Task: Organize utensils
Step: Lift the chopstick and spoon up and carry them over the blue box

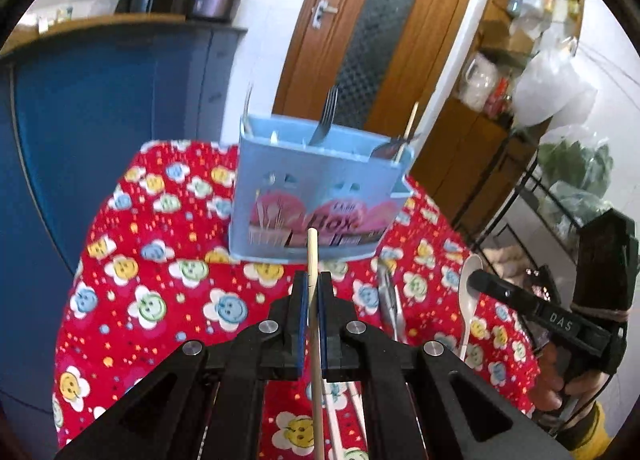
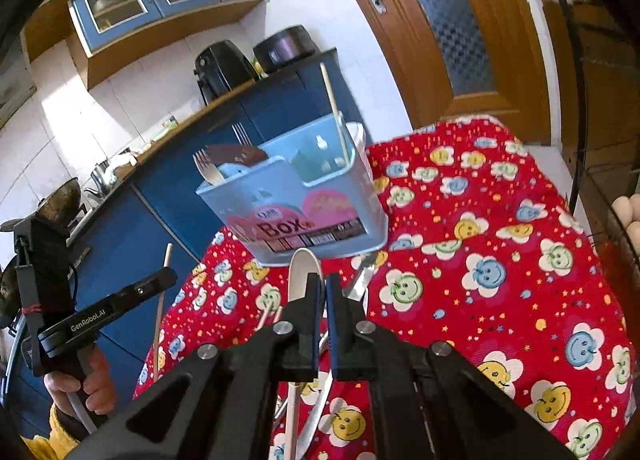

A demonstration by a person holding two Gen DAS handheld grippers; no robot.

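Left wrist: fingers clamped on upright chopstick, lined up for box; right gripper fingers nearly together, grip unclear.

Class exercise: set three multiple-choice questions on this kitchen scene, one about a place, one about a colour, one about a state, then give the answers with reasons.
1. Where does the utensil box stand?
A. on the tablecloth
B. on the floor
C. on a shelf

2. What colour is the box?
A. green
B. light blue
C. black

3. What does the left hand-held gripper hold?
A. a fork
B. nothing
C. a chopstick

Answers: 1 A, its base rests on the red flowered tablecloth. 2 B, its walls are light blue. 3 C, the wooden chopstick is clamped between its fingers.
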